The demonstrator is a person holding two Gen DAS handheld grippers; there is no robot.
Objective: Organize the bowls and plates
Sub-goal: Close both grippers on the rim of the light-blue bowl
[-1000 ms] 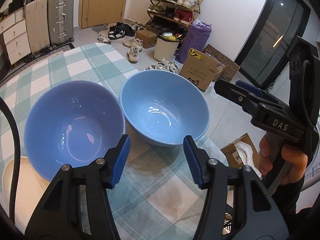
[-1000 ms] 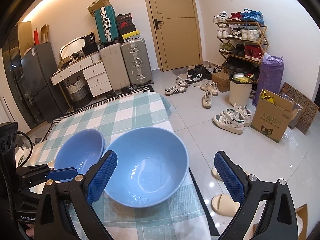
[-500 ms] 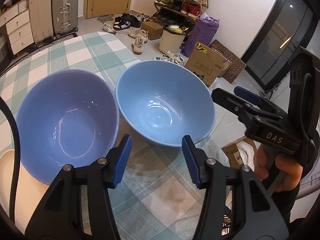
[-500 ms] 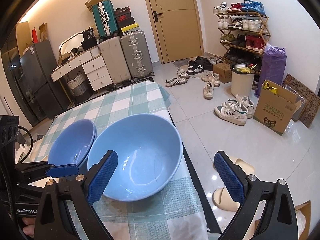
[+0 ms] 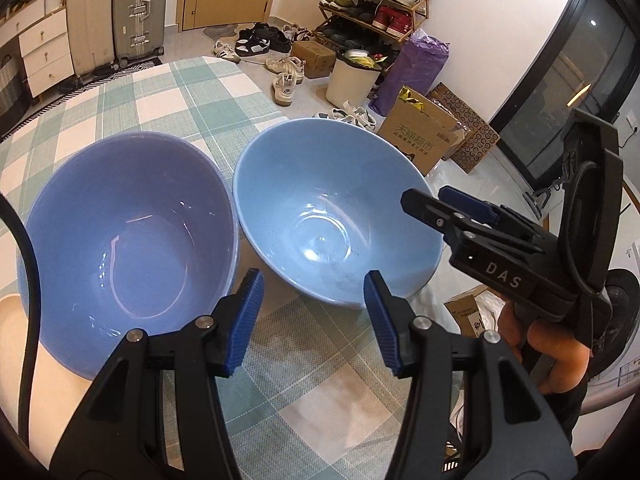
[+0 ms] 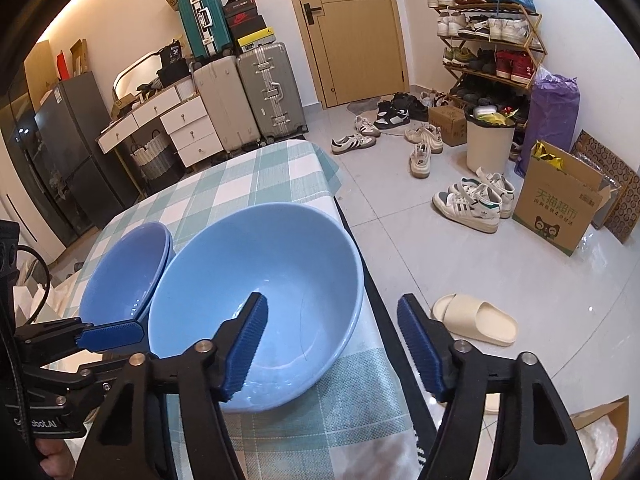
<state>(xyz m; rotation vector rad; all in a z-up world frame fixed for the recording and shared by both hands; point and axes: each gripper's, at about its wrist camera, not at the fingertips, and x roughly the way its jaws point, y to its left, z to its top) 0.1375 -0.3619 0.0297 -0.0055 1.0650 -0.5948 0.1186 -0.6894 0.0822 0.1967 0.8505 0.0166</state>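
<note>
Two bowls sit side by side on a checked tablecloth (image 5: 192,92), rims touching or nearly so: a darker blue bowl (image 5: 124,236) on the left and a pale blue bowl (image 5: 332,208) on the right, the pale one at the table's edge; both are upright and look empty; in the right wrist view the dark bowl (image 6: 124,268) appears to be a stack of two, a second rim showing just under the first; a cream plate (image 5: 10,328) peeks out at the far left beside the dark bowl; the left gripper (image 5: 312,316) hovers over the cloth just in front of the gap between the bowls, jaws partly apart and grasping nothing; the right gripper (image 6: 332,348) is held by a hand (image 5: 552,352) and its jaws are closing, straddling the pale bowl's (image 6: 256,292) near right rim, one finger over the inside, the other outside; whether the pads press the wall yet cannot be told; shoes (image 6: 472,200) and a slipper (image 6: 476,320) lie on the floor beyond.
</note>
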